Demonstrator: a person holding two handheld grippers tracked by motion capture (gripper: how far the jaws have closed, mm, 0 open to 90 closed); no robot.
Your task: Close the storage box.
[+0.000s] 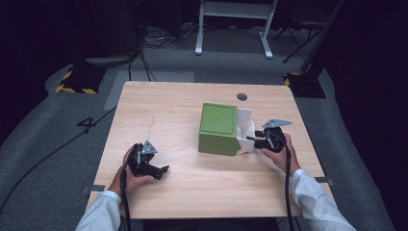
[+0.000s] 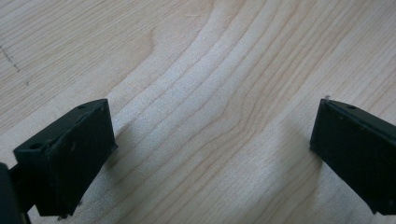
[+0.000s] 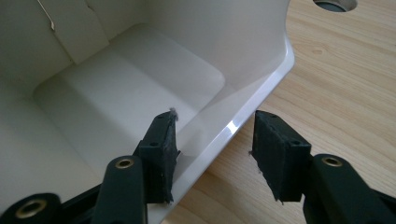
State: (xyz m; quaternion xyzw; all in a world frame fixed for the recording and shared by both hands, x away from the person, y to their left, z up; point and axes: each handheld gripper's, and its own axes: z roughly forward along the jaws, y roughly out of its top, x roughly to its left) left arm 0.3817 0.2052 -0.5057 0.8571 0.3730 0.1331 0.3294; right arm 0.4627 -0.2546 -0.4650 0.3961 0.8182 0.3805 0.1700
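Note:
A green box [image 1: 218, 126] stands on the wooden table [image 1: 159, 115], right of centre. A white inner tray [image 1: 245, 130] sticks out of its right side. My right gripper [image 1: 251, 139] reaches the tray from the right. In the right gripper view its jaws [image 3: 215, 116] straddle the tray's glossy rim [image 3: 261, 88], one jaw inside the tray [image 3: 130, 79] and one outside, and the outer pad stands clear of the rim. My left gripper [image 1: 161, 171] rests near the table's front left. Its jaws [image 2: 215, 105] are wide open over bare wood.
A round cable hole [image 1: 242, 96] sits in the table behind the box, also seen at the top of the right gripper view as a dark hole [image 3: 334, 3]. Grey floor with cables and a white desk frame [image 1: 233, 19] lie beyond the table's far edge.

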